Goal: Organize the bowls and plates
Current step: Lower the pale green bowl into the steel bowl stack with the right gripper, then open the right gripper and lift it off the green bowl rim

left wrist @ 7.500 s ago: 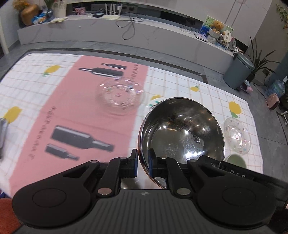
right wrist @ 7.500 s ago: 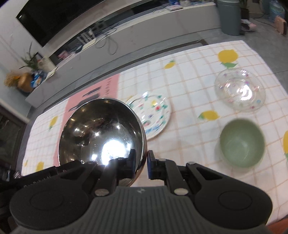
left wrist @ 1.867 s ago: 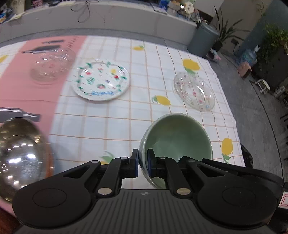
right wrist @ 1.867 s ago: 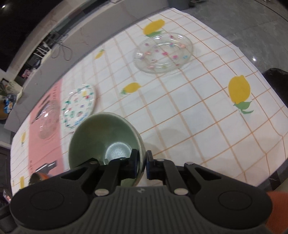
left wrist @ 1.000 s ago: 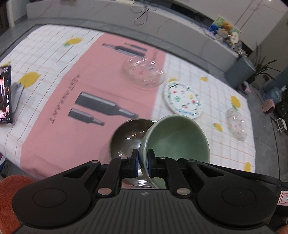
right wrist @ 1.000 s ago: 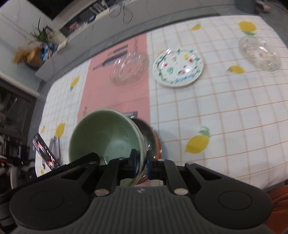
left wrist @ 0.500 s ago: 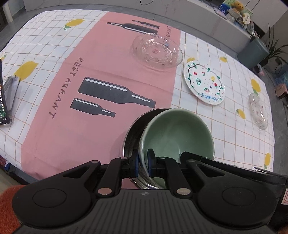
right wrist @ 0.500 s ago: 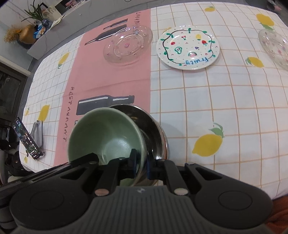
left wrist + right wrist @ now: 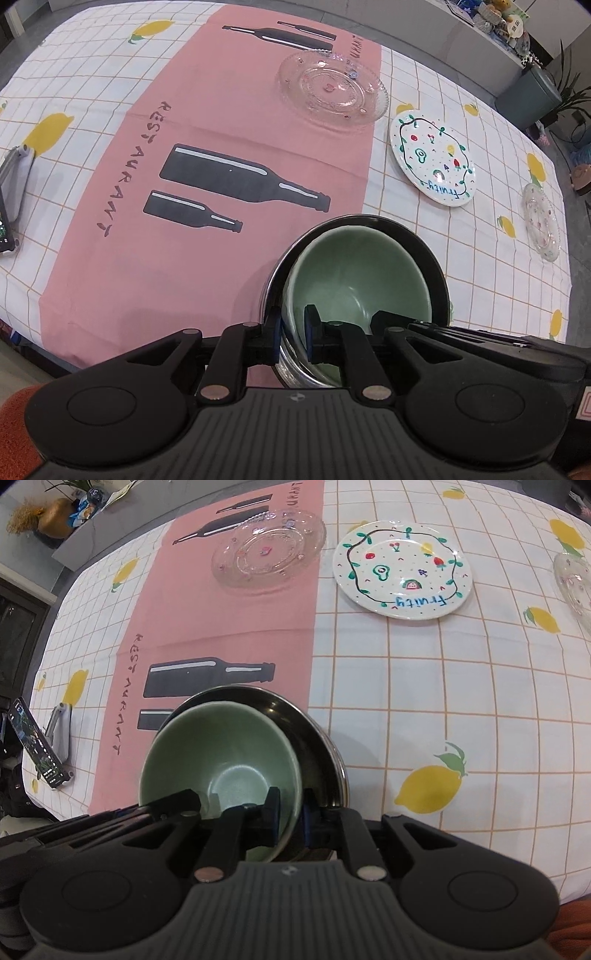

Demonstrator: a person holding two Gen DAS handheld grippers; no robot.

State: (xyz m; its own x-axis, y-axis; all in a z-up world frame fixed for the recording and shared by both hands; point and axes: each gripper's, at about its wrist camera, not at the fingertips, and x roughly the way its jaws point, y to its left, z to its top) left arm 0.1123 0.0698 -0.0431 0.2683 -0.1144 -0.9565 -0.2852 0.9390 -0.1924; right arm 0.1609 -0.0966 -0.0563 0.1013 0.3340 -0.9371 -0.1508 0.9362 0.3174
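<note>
We've got our left gripper [image 9: 292, 334] and right gripper [image 9: 289, 821] both pinching the green bowl [image 9: 351, 273] by its six o'clock rim, inside the steel bowl [image 9: 314, 731].

We could not see the near rim of the green bowl [image 9: 354, 273], which lay behind the left gripper [image 9: 291, 334], and the steel bowl [image 9: 437, 266] beneath showed only as a dark crescent, its floor covered. In the right wrist view the small glass plate [image 9: 574, 583] was cut by the right edge, and the phone [image 9: 35, 742] partly by the left; its screen was too small to read. Whether the green bowl's base touched the steel one stayed hidden from us
</note>
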